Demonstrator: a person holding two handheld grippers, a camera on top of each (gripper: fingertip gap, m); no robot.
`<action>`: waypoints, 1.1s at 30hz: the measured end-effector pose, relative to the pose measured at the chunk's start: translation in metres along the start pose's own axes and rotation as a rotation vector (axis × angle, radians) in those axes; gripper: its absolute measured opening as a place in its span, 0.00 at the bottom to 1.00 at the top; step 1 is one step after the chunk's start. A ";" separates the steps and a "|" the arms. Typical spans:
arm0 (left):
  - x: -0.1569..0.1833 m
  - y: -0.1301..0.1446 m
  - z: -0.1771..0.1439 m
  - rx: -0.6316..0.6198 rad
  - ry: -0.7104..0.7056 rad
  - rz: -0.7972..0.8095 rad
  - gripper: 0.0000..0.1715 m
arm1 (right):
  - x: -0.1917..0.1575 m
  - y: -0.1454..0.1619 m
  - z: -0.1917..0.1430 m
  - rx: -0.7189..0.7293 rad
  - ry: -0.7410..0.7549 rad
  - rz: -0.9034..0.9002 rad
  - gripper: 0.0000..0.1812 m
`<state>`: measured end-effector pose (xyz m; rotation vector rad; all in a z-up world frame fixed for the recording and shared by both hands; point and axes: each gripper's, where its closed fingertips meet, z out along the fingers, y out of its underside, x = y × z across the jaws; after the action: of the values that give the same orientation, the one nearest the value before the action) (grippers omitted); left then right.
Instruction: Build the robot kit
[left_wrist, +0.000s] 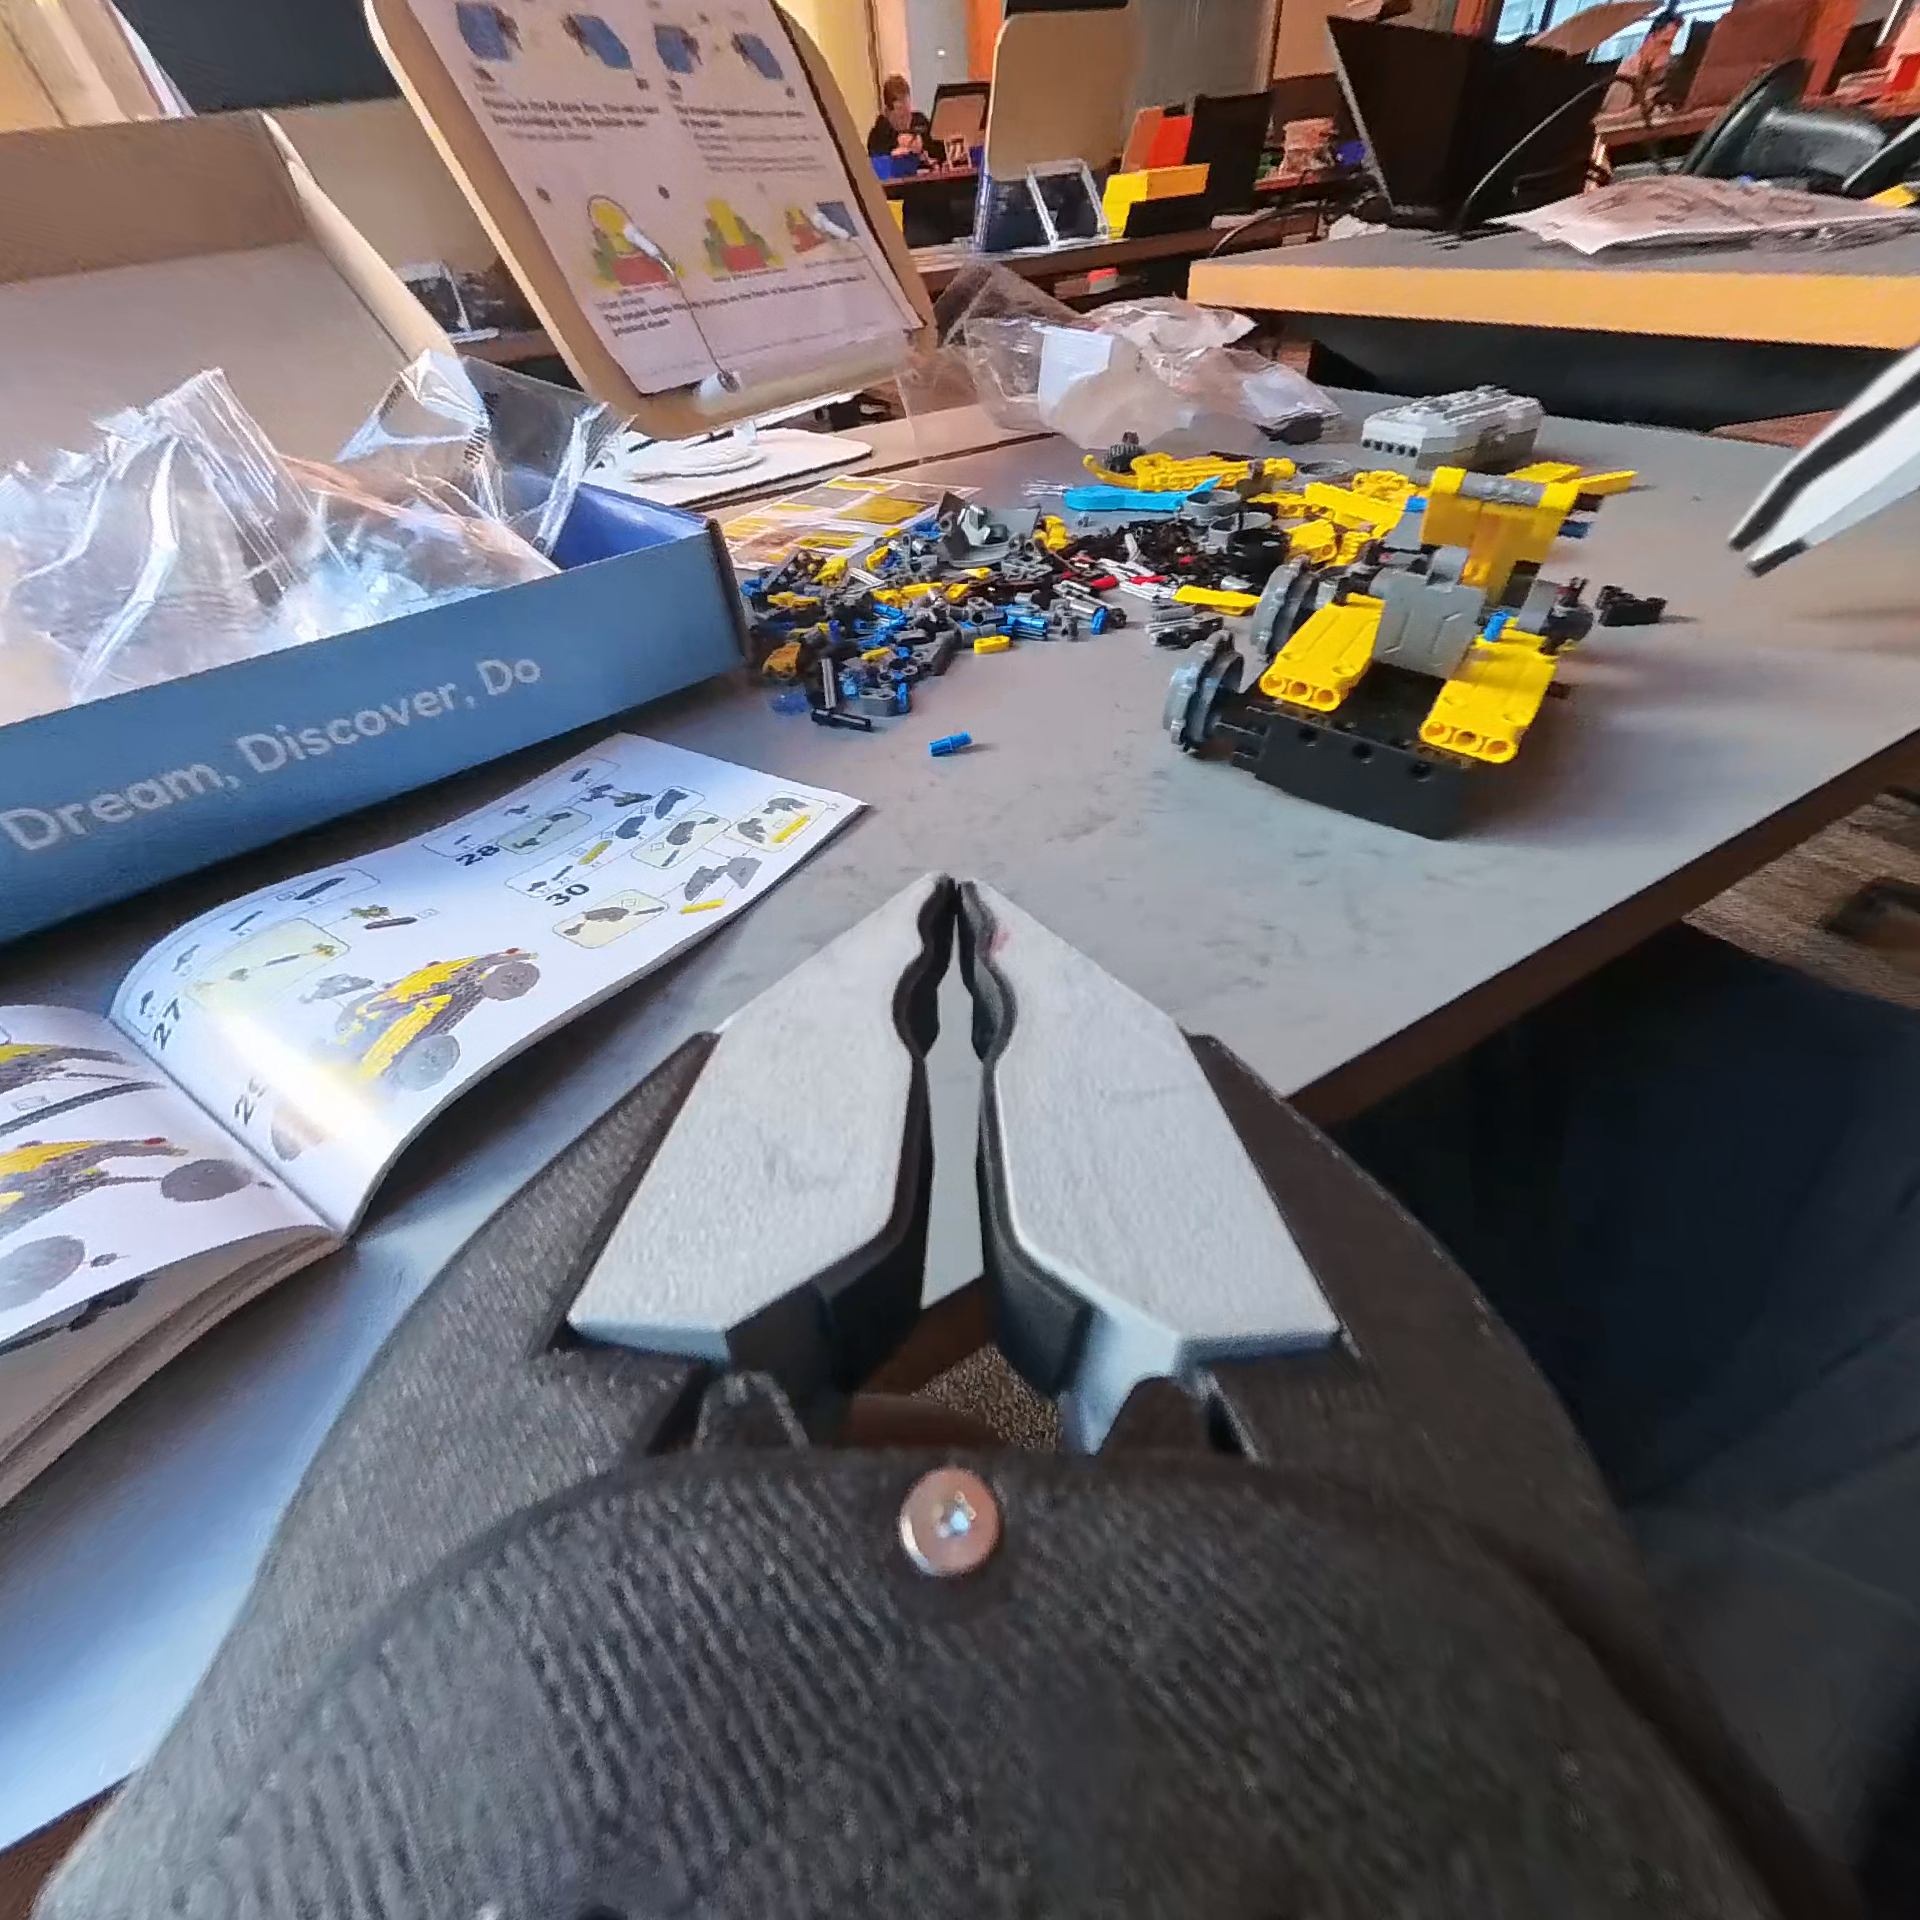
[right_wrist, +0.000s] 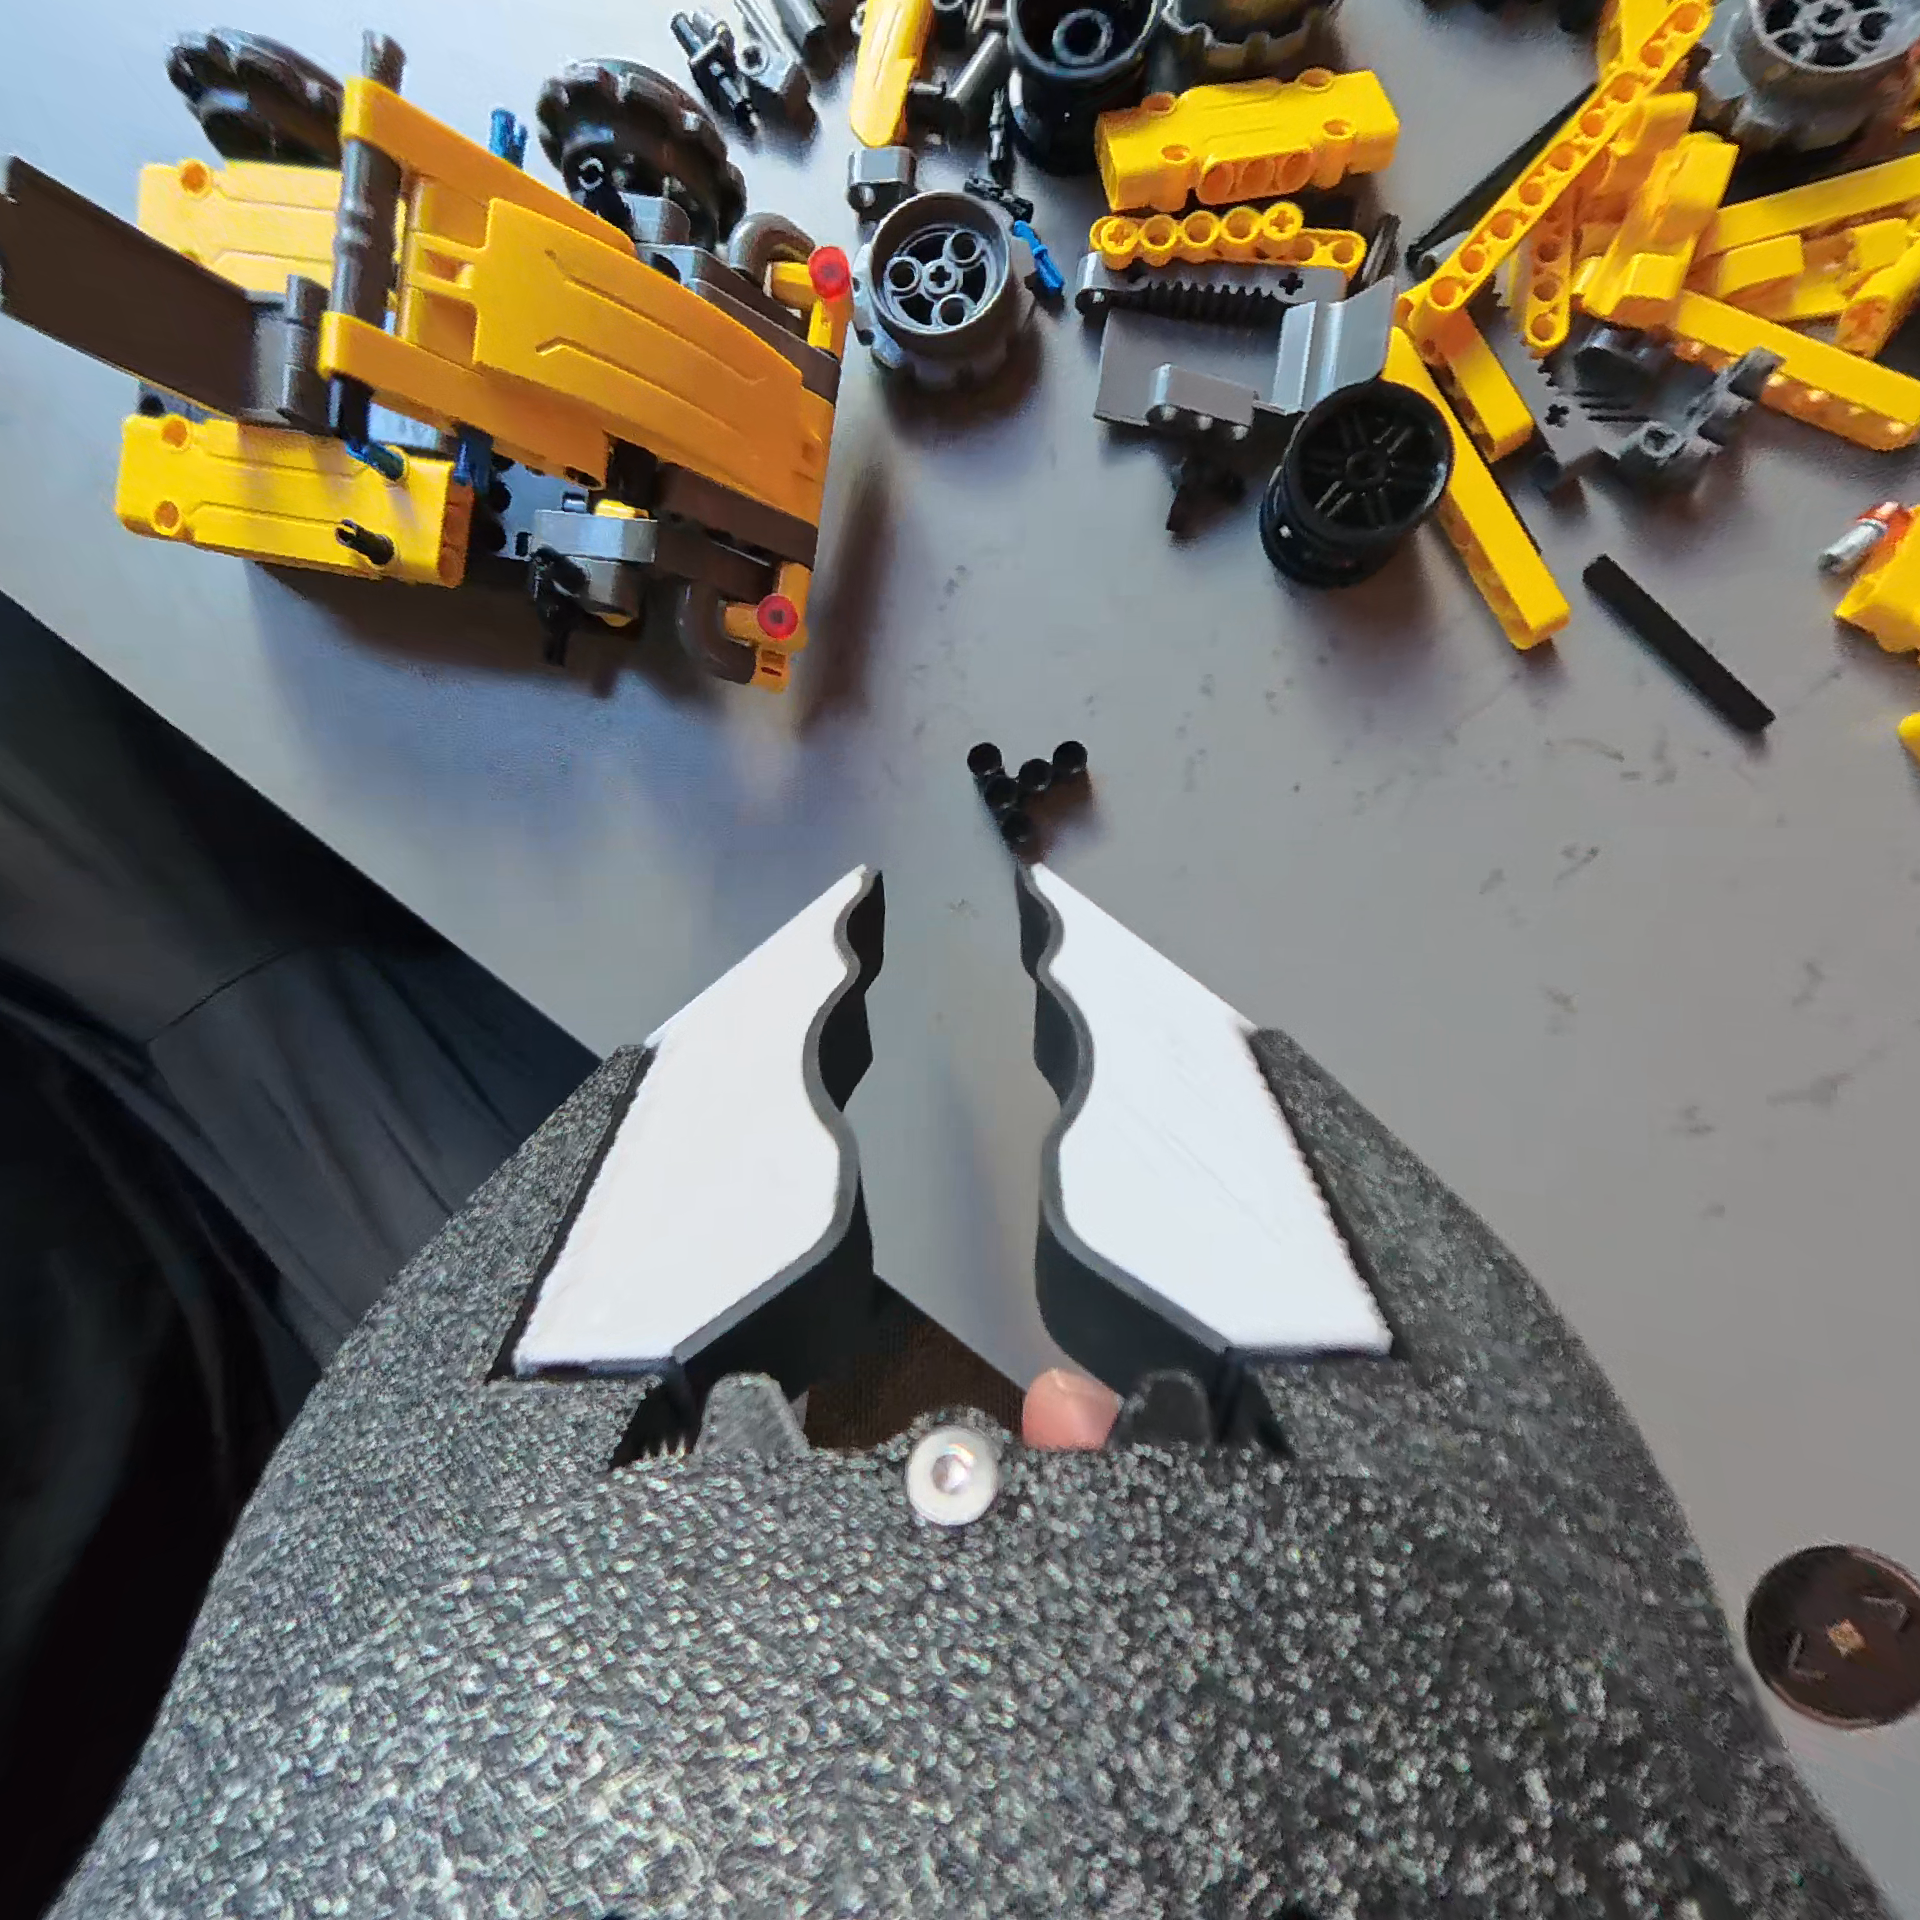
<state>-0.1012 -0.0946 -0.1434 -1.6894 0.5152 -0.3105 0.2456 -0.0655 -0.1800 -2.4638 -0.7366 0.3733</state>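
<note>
The left gripper (left_wrist: 956, 894) hangs over the near table edge, its tips together on nothing. The right gripper (right_wrist: 948, 883) stands parted and empty just short of a small black connector (right_wrist: 1027, 784), whose V-shaped arms spread away. Farther left sits the yellow vehicle (right_wrist: 468, 353), lengthwise left-right.

Right gripper (right_wrist: 948, 883): white fingers, black wavy inner edges, speckled grey body. Just ahead of jaws: small black connector piece (right_wrist: 1023, 784). Ahead-left: yellow-and-dark-grey vehicle (right_wrist: 488, 364), red round studs. Ahead-right: yellow beams (right_wrist: 1496, 343), black wheel (right_wrist: 1351, 483). Tabletop (right_wrist: 1351, 1039) grey.
</note>
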 end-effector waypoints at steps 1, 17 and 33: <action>-0.002 0.000 0.000 -0.001 -0.008 0.001 0.00 | 0.001 0.001 -0.002 0.014 0.016 0.000 0.15; -0.002 0.005 0.000 -0.037 -0.019 0.002 0.00 | -0.018 0.010 -0.013 0.153 0.012 0.070 0.15; 0.017 0.018 0.007 -0.103 0.059 0.010 0.06 | -0.037 -0.024 -0.012 0.312 -0.042 0.005 0.16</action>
<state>-0.0861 -0.0989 -0.1637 -1.7805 0.5915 -0.3318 0.2096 -0.0748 -0.1527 -2.1700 -0.6362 0.5026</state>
